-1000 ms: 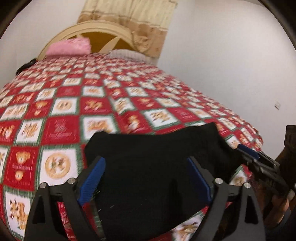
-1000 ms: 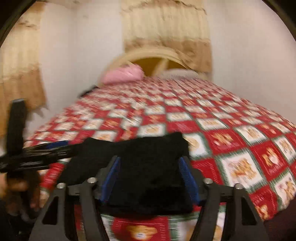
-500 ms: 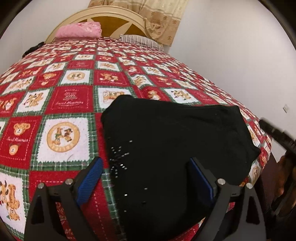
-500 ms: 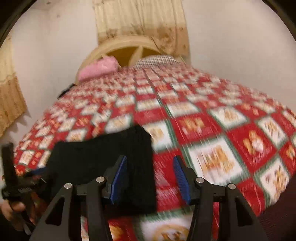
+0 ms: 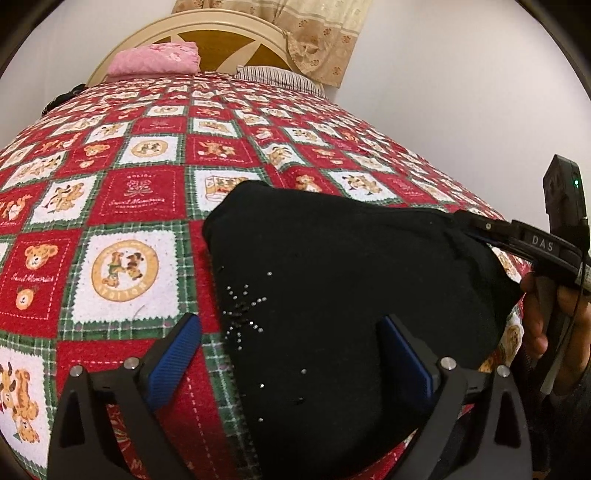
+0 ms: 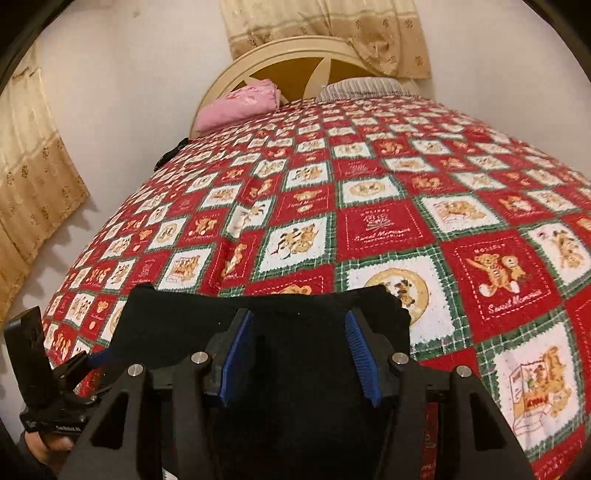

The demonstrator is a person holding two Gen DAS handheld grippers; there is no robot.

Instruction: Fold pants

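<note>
1. A bed [image 6: 369, 206] covered with a red, white and green patchwork quilt of teddy-bear squares fills both views. It runs away from the cameras to a cream arched headboard [image 5: 207, 33] under a beige curtain [image 6: 332, 33].
2. Black pants [image 5: 351, 280], folded into a compact bundle, lie at the near edge of the bed, close to its foot. The long side runs across the bed, parallel to the near edge, not toward the headboard.
3. The left gripper [image 5: 291, 354] hovers over the near-left part of the pants. Its jaws are opening, spread wide and let go; one blue pad is over the quilt, the other over the black cloth, neither pressing.
4. The right gripper [image 6: 299, 354] sits low over the pants, jaws about half apart with black cloth between them. I cannot tell whether the pads pinch it.
5. A pink pillow [image 5: 155, 59] lies at the headboard.
6. Only the left view shows a spray of small sparkling studs [image 5: 243, 310] on the pants. Only the right view shows a second curtain [image 6: 33, 177] on the side wall.
</note>
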